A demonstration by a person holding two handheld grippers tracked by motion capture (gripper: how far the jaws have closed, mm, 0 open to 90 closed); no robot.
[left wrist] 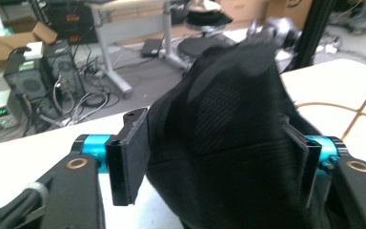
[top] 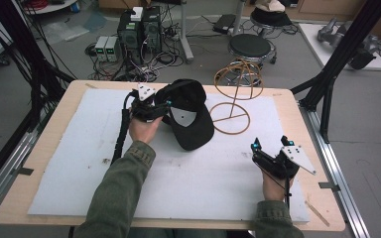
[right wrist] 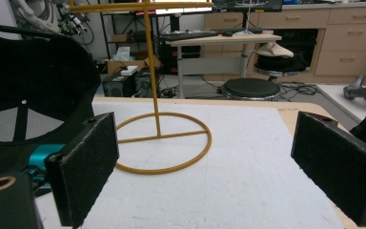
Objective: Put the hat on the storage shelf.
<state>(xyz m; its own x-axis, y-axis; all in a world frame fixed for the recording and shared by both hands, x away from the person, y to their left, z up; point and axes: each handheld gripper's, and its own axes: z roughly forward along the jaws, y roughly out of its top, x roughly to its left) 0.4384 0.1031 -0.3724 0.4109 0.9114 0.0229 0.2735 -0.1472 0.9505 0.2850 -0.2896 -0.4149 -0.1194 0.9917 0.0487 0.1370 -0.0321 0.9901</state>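
A black cap (top: 193,124) lies open side up on the white mat (top: 203,188), its brim toward me. My left gripper (top: 161,106) is at the cap's left side. In the left gripper view the cap's black crown (left wrist: 228,109) spans the whole gap of the left gripper (left wrist: 219,162) and lies against both pads (left wrist: 128,157). A yellow wire hat stand (top: 233,104) rises just right of the cap. My right gripper (top: 270,144) rests at the front right of the mat, open, with nothing between its pads (right wrist: 88,162); it faces the stand (right wrist: 159,138) and the cap (right wrist: 28,81).
The mat covers most of the wooden table (top: 44,148). A black frame post (top: 337,64) stands at the table's right far corner. Beyond the far edge are a round stool (top: 249,47) and computer boxes with cables (top: 139,29) on the floor.
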